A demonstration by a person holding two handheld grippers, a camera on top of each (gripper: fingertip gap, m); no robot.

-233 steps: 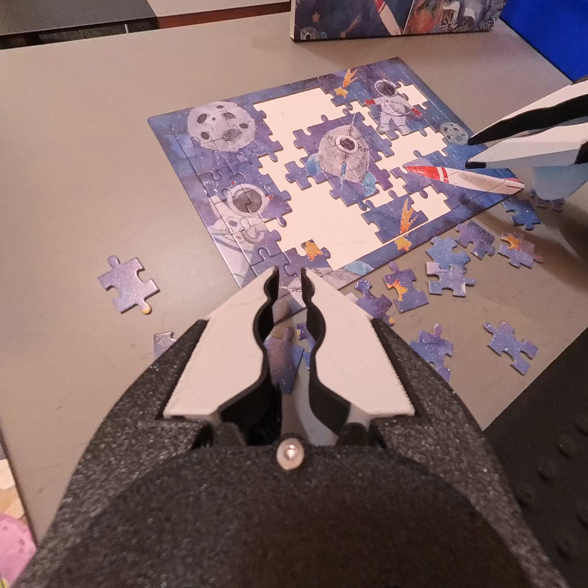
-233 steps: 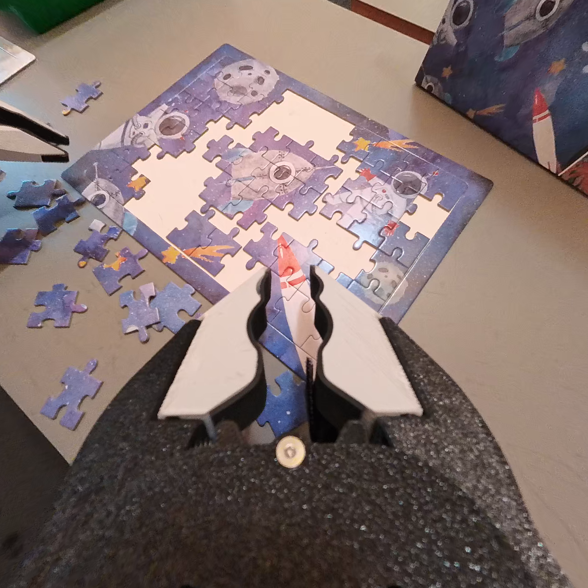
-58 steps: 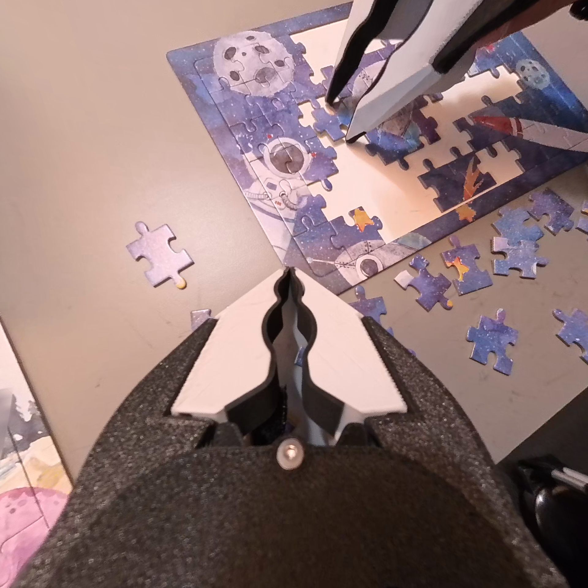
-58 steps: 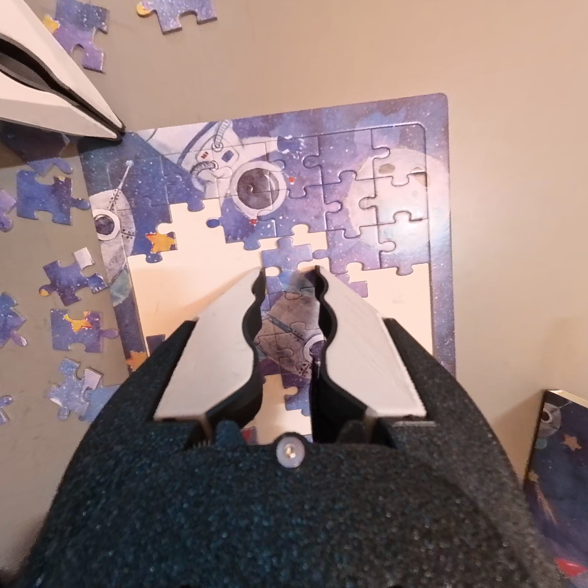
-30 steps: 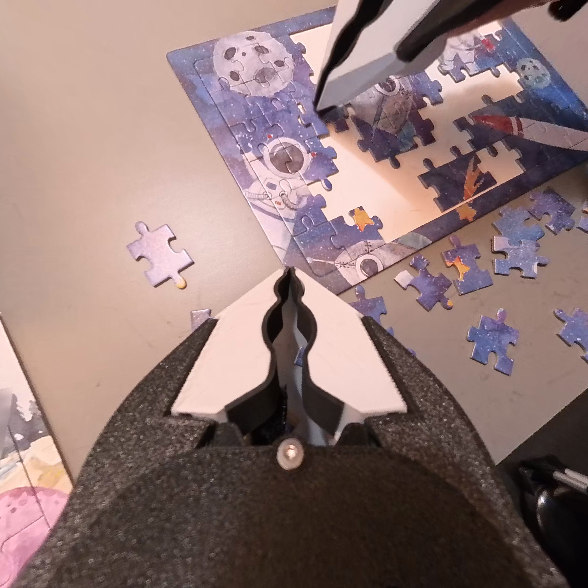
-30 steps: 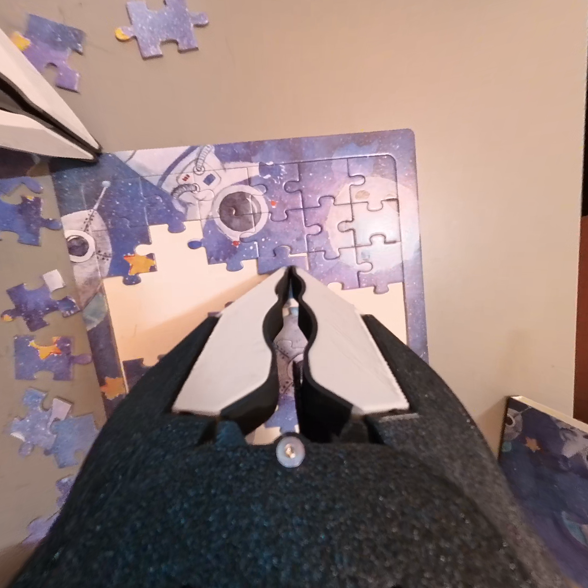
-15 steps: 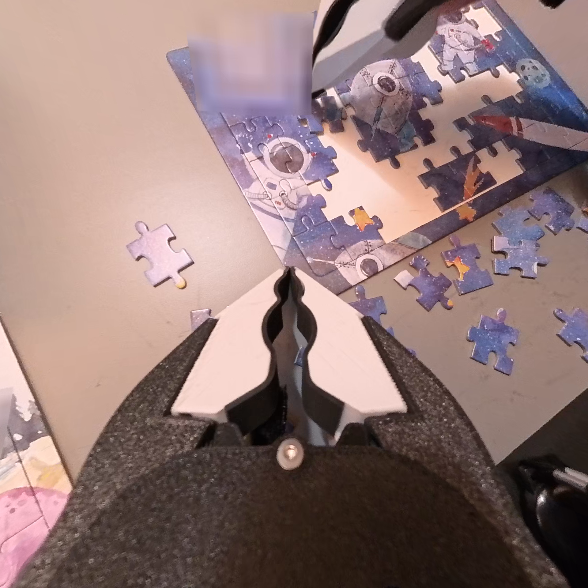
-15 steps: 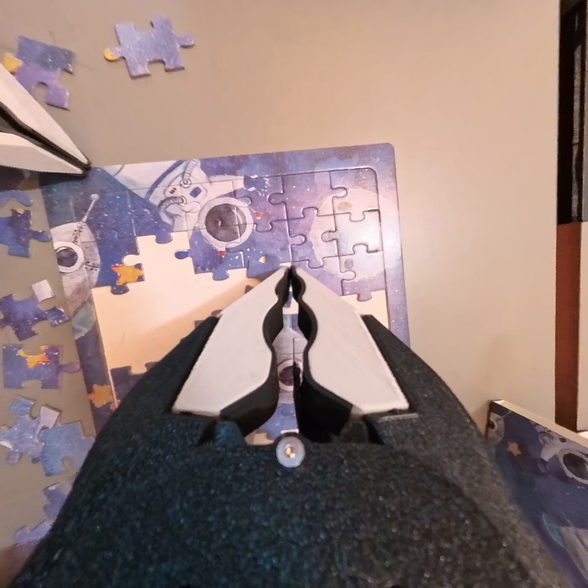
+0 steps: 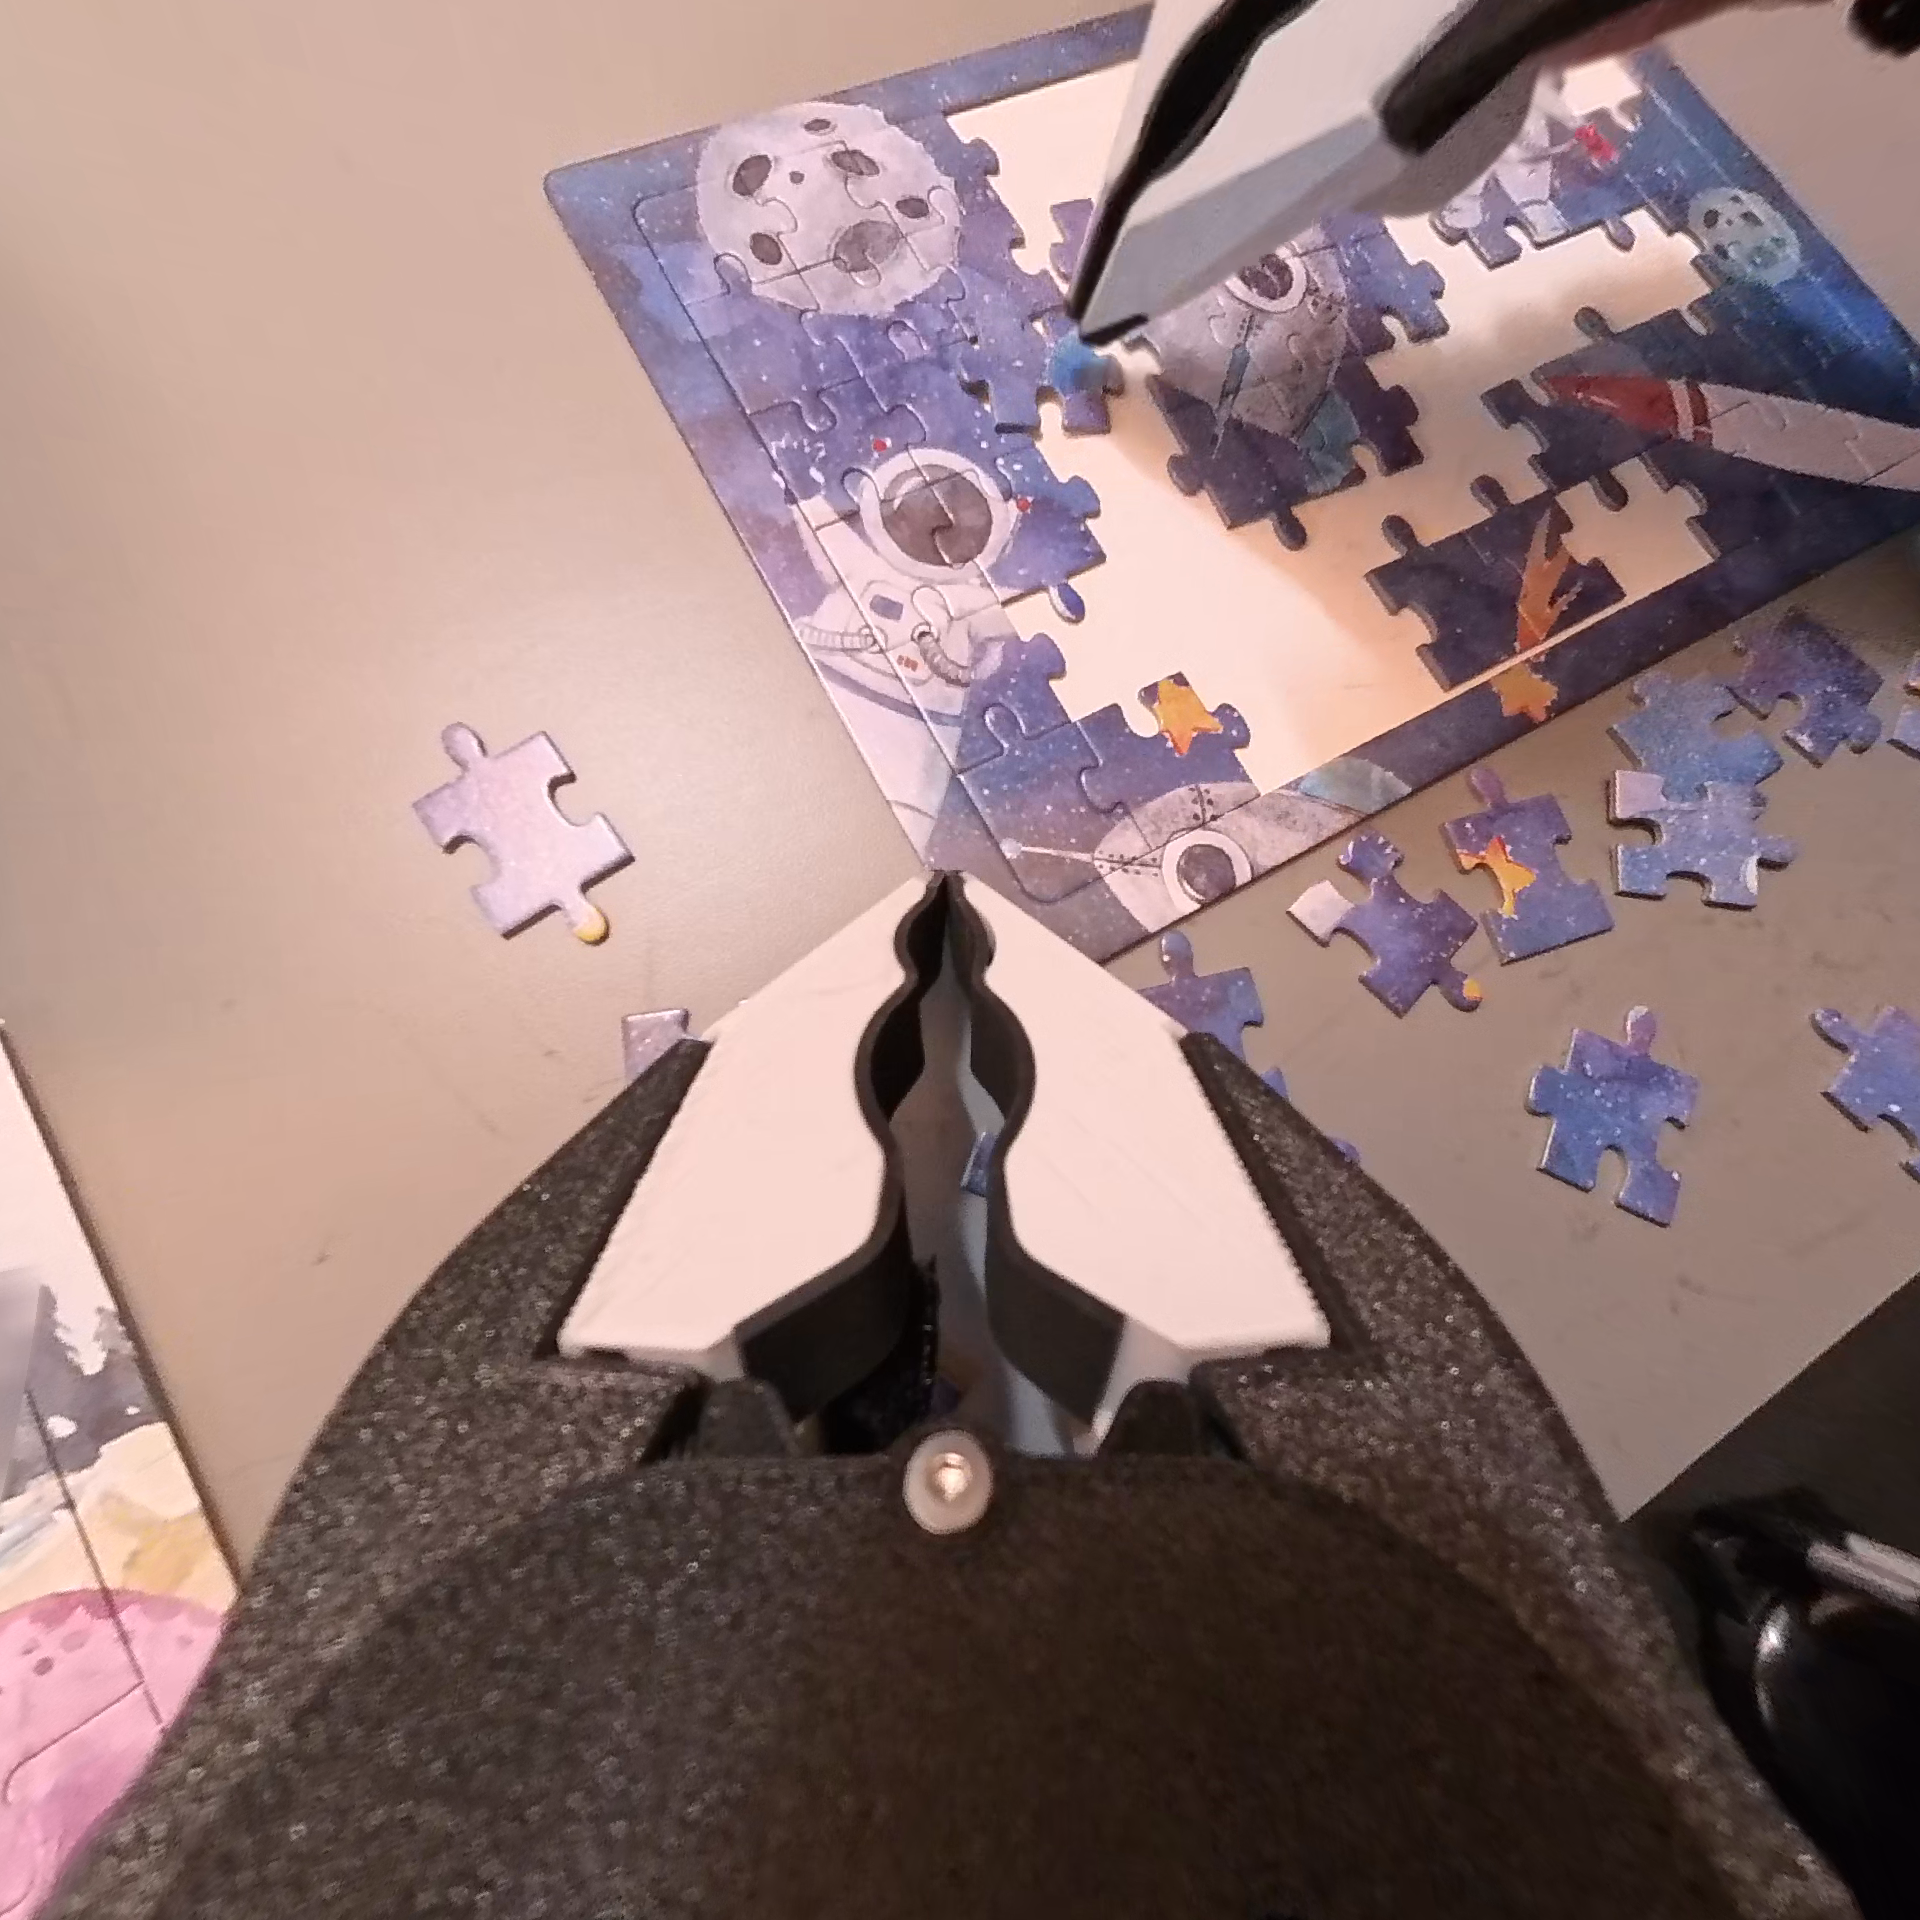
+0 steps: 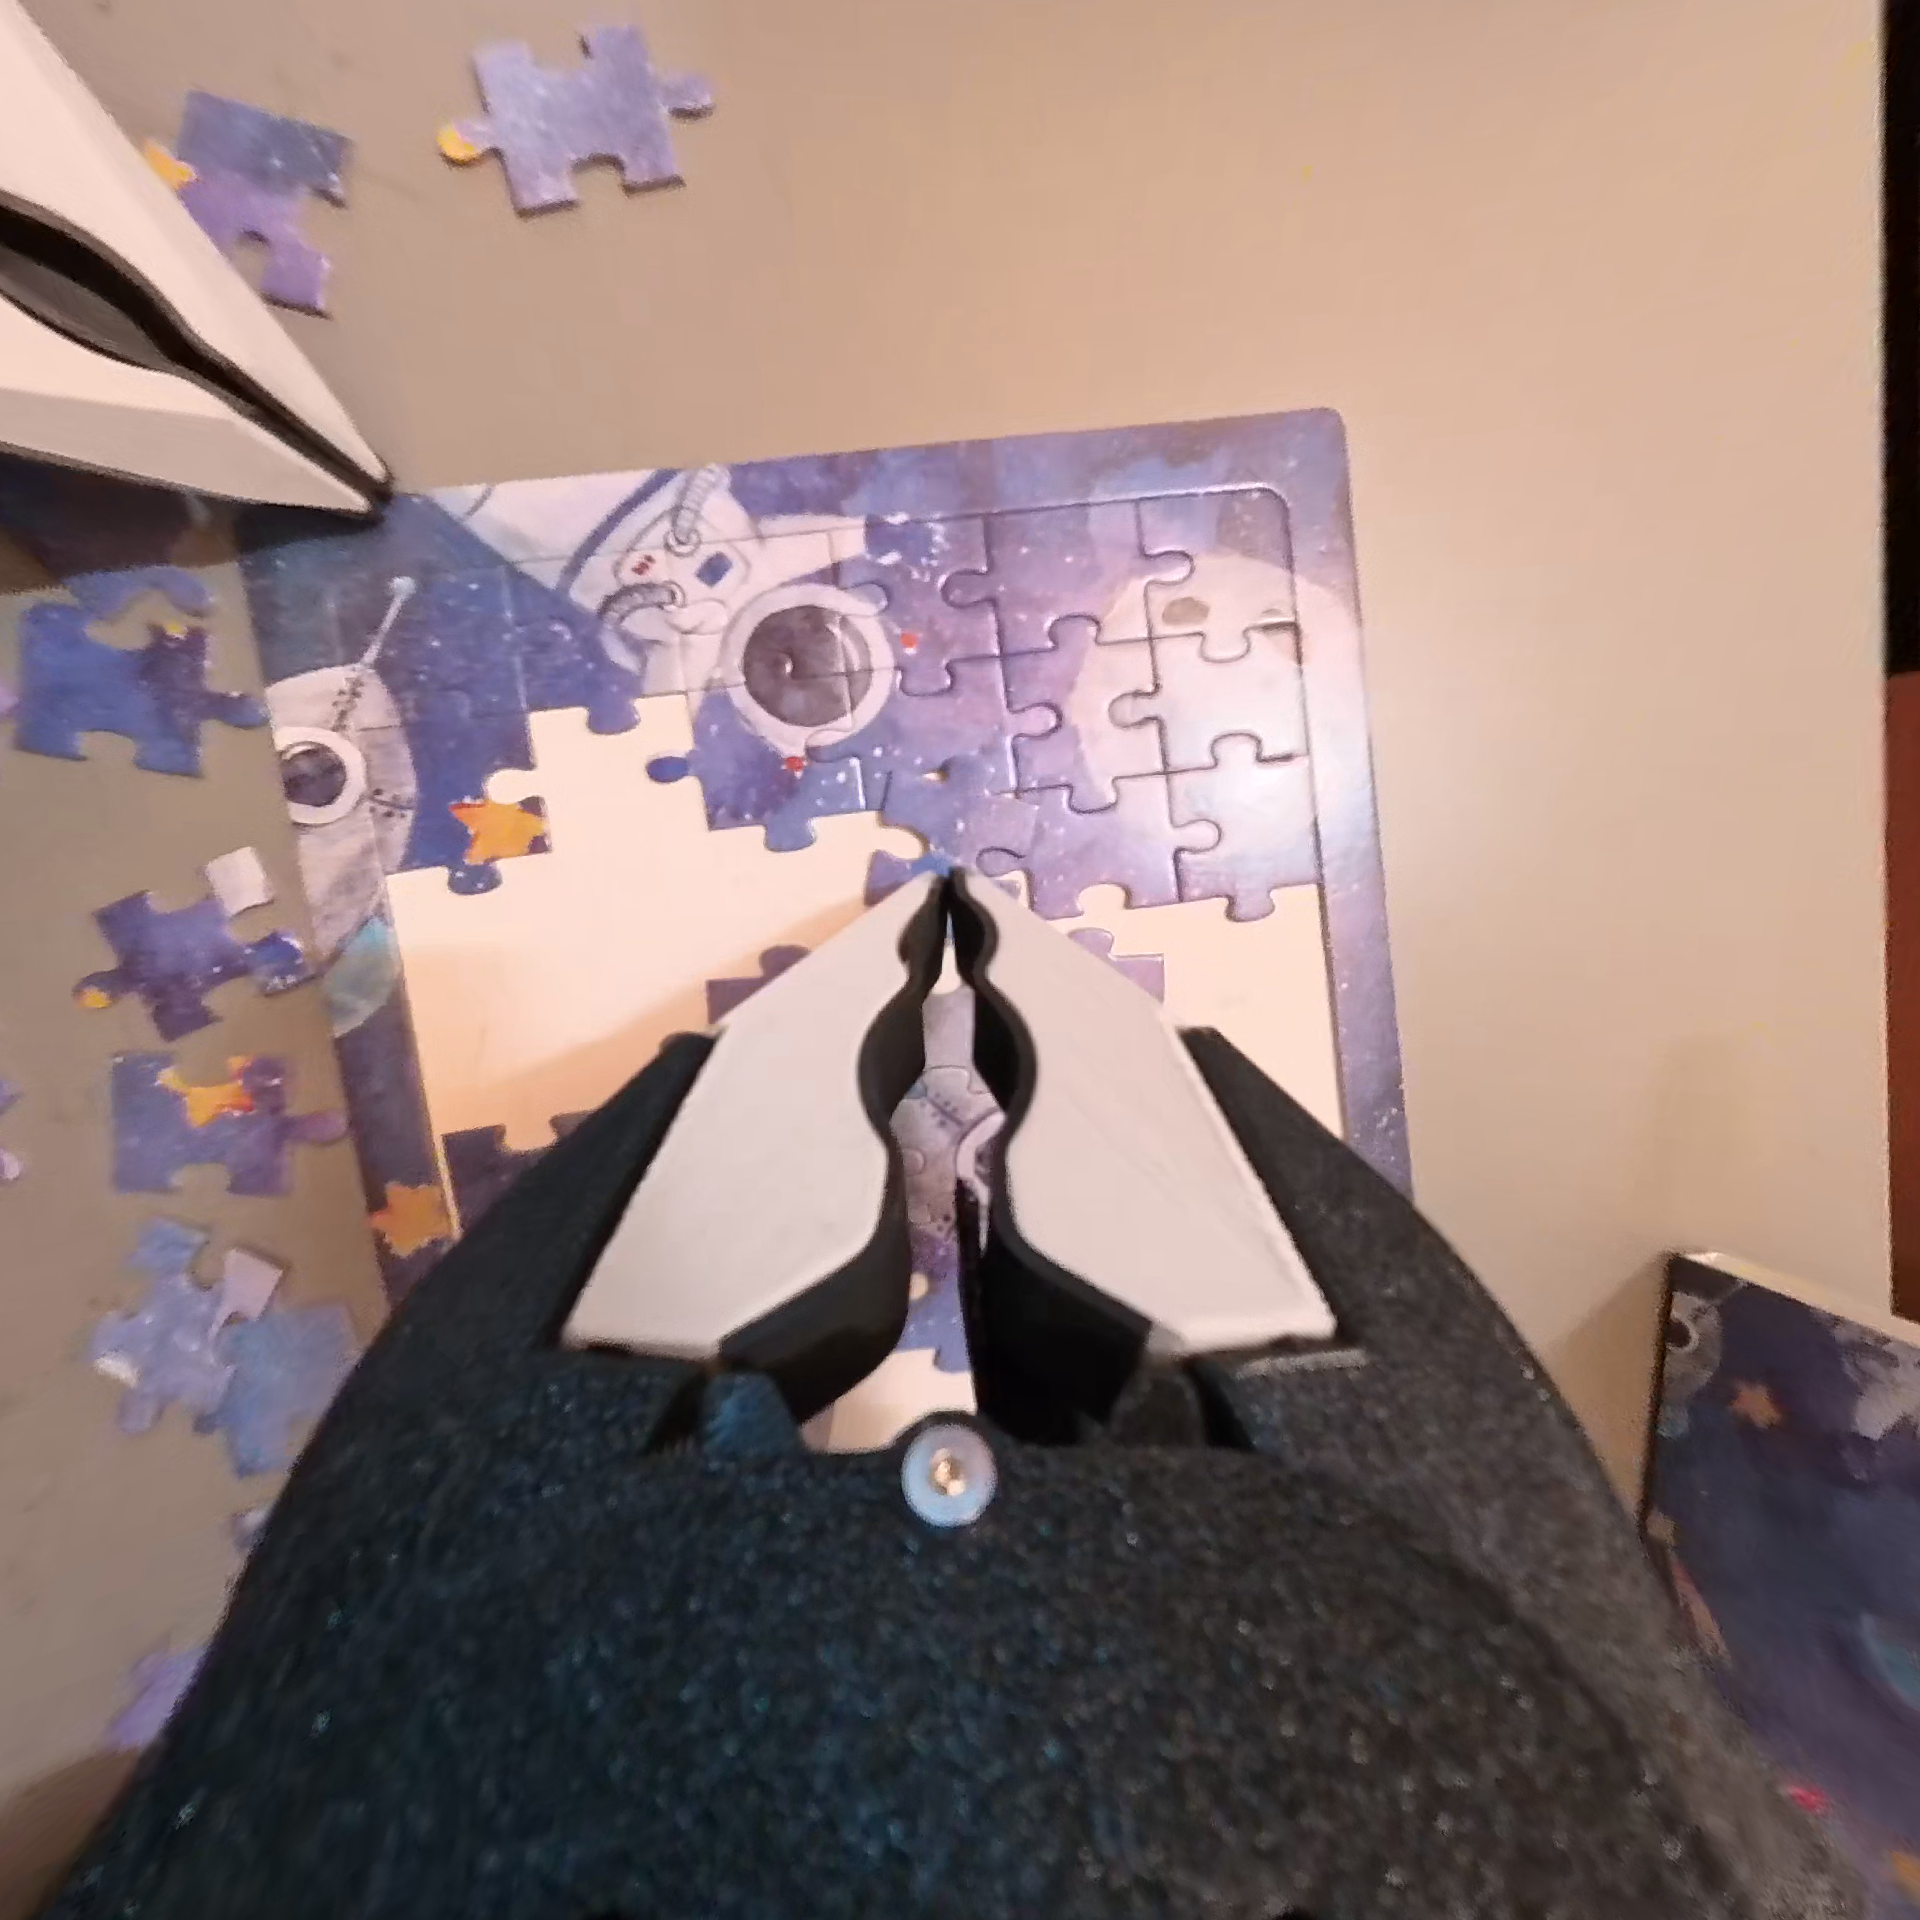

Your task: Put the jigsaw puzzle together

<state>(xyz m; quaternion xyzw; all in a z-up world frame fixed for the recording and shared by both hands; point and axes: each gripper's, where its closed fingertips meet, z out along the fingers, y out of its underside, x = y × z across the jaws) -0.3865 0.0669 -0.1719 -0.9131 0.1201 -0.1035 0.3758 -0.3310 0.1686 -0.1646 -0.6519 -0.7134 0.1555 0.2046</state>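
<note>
Pressing blue piece in puzzle tray: right gripper, tips closed; left gripper closed, empty, at tray corner.

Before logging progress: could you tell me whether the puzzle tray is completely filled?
No, the puzzle tray has bare cream gaps, and loose pieces lie outside it.

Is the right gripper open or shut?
Shut. The right gripper has its fingers meeting at the tips, which press on a blue puzzle piece in the tray.

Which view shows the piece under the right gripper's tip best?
The left wrist view: the blue piece shows below the shut right gripper. In the right wrist view, the right gripper hides most of it.
</note>
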